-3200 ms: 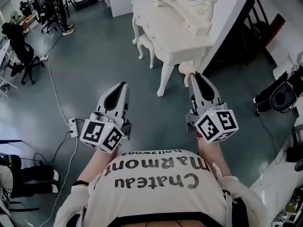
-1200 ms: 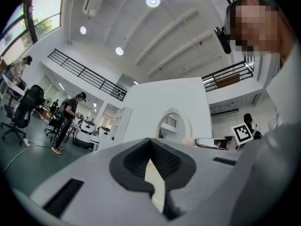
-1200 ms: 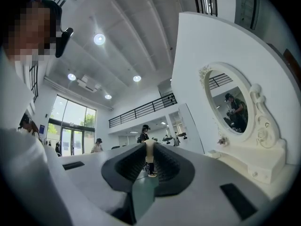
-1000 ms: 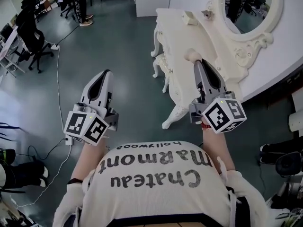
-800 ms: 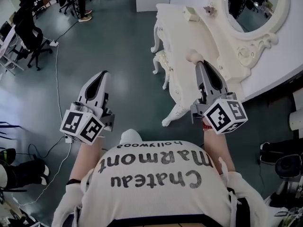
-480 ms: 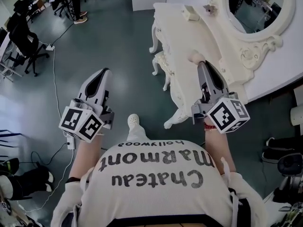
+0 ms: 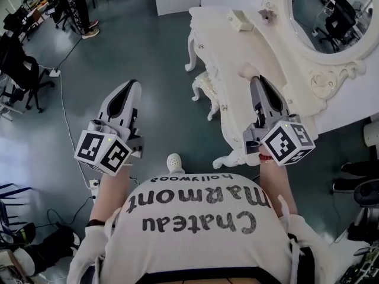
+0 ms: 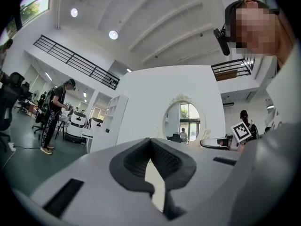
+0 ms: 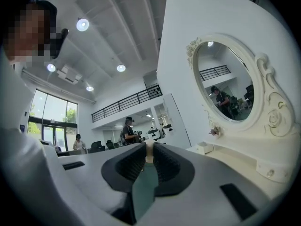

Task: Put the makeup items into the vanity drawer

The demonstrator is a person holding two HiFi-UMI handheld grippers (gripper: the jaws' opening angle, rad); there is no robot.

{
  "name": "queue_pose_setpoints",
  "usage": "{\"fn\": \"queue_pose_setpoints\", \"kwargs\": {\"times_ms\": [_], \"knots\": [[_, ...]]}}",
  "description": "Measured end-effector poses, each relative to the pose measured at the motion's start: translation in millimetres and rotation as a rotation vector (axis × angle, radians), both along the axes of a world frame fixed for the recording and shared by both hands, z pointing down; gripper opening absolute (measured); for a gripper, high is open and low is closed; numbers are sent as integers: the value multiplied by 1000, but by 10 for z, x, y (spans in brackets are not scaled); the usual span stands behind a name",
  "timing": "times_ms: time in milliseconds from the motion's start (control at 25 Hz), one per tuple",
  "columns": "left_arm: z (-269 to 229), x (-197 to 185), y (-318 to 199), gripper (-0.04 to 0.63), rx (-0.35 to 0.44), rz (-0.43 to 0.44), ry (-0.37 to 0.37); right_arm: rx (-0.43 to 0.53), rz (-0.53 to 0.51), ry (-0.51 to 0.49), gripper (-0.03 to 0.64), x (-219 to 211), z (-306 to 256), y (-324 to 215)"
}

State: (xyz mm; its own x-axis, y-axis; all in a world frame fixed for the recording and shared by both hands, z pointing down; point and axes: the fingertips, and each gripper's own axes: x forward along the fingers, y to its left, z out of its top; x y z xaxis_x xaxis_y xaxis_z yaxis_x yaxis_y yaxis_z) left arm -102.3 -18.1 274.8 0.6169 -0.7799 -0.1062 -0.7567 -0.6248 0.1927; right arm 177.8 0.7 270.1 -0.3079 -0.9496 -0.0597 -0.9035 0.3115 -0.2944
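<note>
A white vanity table (image 7: 224, 43) with an oval mirror (image 7: 331, 10) stands at the upper right of the head view; I cannot make out its drawer front. On its top lie a small cream box (image 7: 240, 21) and a tiny flower ornament (image 7: 265, 14). My right gripper (image 7: 256, 81) hovers over the vanity's near end, shut on a small rounded cream item (image 7: 247, 71) that pokes out at its tip (image 9: 149, 146). My left gripper (image 7: 131, 87) hangs over the floor left of the vanity, shut (image 8: 150, 142) with nothing in it.
A white stool (image 7: 204, 84) is tucked under the vanity. A cable and power strip (image 7: 93, 184) lie on the grey floor at left. Office chairs (image 7: 18, 58) and a standing person (image 7: 74, 5) are far left. The mirror (image 9: 225, 86) rises ahead of the right gripper.
The person has walked up to the vanity, which now lies under the right gripper. Both grippers stay shut, the right one still carrying the cream item.
</note>
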Motion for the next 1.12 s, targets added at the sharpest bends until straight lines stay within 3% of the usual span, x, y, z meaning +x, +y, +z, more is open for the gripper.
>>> {"fn": "queue_pose_setpoints", "kwargs": {"times_ms": [320, 720, 880, 1120], "knots": [[-40, -204, -671, 8, -27, 53, -28, 10, 53, 10, 66, -241, -120, -577], [-140, -505, -1463, 8, 0, 103, -3, 43, 116, 25, 66, -466, -163, -1256], [-3, -482, -1702, 8, -33, 146, 28, -16, 135, 71, 66, -480, 38, -1476], [216, -383, -2109, 8, -106, 199, 44, -101, 170, 59, 66, -290, 300, -1879]]}}
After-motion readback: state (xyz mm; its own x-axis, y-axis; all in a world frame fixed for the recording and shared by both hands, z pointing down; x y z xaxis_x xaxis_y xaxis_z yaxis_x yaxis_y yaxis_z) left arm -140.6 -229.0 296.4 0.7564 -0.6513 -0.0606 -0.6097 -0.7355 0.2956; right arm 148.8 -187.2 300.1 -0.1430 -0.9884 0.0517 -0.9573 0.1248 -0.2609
